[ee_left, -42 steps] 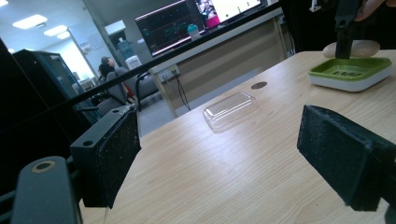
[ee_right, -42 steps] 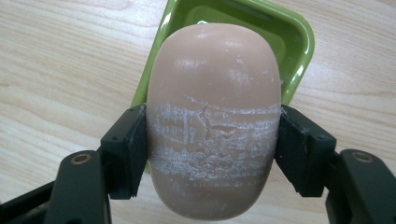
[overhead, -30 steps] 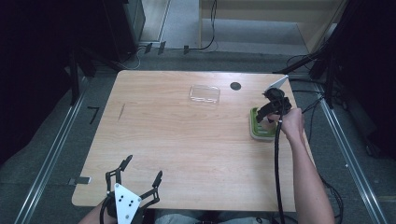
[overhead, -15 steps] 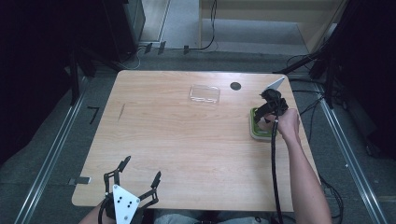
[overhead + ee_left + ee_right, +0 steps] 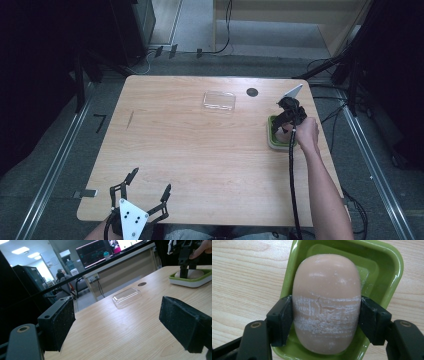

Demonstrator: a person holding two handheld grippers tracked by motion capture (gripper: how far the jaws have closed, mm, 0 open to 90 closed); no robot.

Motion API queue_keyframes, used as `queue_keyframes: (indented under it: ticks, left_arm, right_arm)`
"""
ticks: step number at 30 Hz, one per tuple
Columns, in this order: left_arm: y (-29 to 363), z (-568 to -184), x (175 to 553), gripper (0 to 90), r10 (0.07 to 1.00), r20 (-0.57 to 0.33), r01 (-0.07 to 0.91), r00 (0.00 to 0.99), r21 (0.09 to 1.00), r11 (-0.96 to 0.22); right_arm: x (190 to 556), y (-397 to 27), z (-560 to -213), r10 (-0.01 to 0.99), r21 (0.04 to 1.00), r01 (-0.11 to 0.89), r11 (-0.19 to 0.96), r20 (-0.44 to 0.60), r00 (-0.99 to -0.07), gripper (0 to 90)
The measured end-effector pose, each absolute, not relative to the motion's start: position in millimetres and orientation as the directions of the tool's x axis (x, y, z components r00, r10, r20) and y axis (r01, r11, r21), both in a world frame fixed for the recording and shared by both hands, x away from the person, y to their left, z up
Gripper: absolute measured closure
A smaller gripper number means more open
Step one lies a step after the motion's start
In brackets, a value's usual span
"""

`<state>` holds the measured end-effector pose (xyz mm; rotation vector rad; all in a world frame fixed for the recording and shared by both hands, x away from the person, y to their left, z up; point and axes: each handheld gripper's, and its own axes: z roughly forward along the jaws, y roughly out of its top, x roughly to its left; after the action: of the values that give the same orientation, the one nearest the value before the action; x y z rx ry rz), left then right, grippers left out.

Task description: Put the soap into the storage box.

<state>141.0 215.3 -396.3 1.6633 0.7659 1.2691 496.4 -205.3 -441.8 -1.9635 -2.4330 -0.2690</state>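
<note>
The right tool (image 5: 326,320) has just closed its jaws onto the oval peach soap bar (image 5: 326,302), which lies in the green plastic dish (image 5: 387,267). The left tool (image 5: 142,197) stands apart.

The soap bar (image 5: 326,302) looks waxy and smooth, pale peach, with a dry, cracked whitish band scuffed across its middle, and the dish (image 5: 384,267) under it is glossy green plastic with a white underside. The counter (image 5: 200,150) is light wood-grain laminate with a matt sheen, and a clear, shiny plastic lid (image 5: 219,101) lies on it. The fingers (image 5: 186,326) carry matt black, grainy pads.
</note>
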Motion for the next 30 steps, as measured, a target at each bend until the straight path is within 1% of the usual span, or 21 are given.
queue_keyframes:
  ticks: [2, 9, 14, 18, 30]
  left_arm:
    - [214.9, -396.3, 141.1, 13.8, 0.863, 0.415, -0.037, 0.287, 0.905, -0.423]
    - [214.9, -396.1, 141.0, 13.8, 0.863, 0.416, -0.037, 0.286, 0.905, -0.424]
    - [214.2, -396.0, 141.9, 13.8, 0.863, 0.414, -0.04, 0.289, 0.906, -0.421]
    - [212.4, -396.2, 143.0, 13.8, 0.862, 0.413, -0.045, 0.295, 0.907, -0.419]
    - [210.7, -396.6, 145.1, 13.8, 0.857, 0.416, -0.052, 0.305, 0.905, -0.421]
  right_arm:
    - [495.8, -205.6, -439.6, 0.971, 0.146, 0.969, 0.199, 0.107, -0.215, 37.3]
    - [494.5, -204.9, -438.7, 0.97, 0.139, 0.969, 0.206, 0.103, -0.221, 36.9]
    - [492.8, -205.2, -436.8, 0.969, 0.142, 0.966, 0.218, 0.088, -0.232, 34.9]
    - [489.1, -205.3, -433.7, 0.968, 0.148, 0.964, 0.222, 0.083, -0.236, 32.2]
    - [473.7, -206.3, -423.2, 0.966, 0.167, 0.956, 0.243, 0.05, -0.254, 19.9]
